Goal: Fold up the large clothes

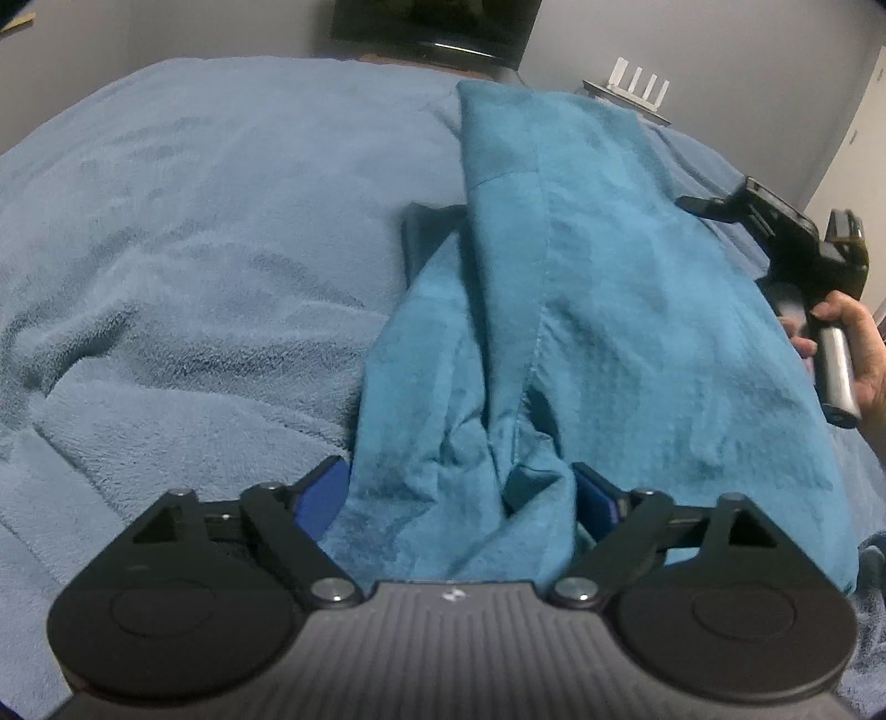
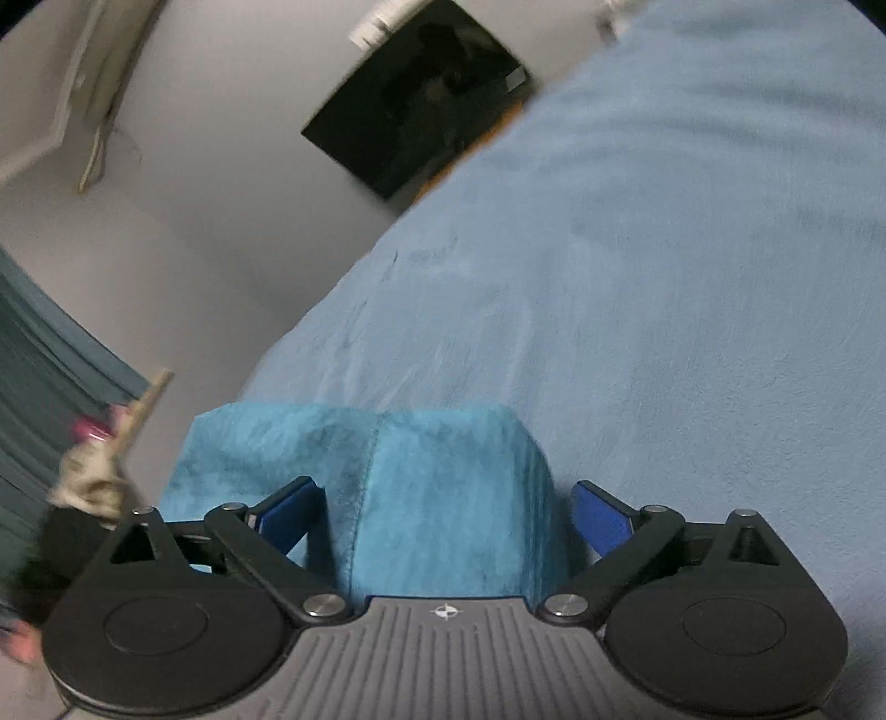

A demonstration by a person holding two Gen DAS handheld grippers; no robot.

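A teal fleece garment (image 1: 581, 310) lies in a long strip on the light blue blanket (image 1: 194, 249) of a bed. My left gripper (image 1: 459, 487) has its jaws spread wide around a bunched end of the garment, which fills the gap between the blue pads (image 1: 326, 493). My right gripper (image 2: 443, 509) also has its jaws wide, with another teal end (image 2: 387, 476) between them. The right gripper (image 1: 720, 205) also shows at the right edge of the left wrist view, held by a hand (image 1: 853, 343) beside the garment.
A dark screen (image 1: 432, 27) hangs on the grey wall beyond the bed; it also shows in the right wrist view (image 2: 421, 94). A white router (image 1: 637, 83) sits at the far right. A teal curtain (image 2: 50, 360) is at the left.
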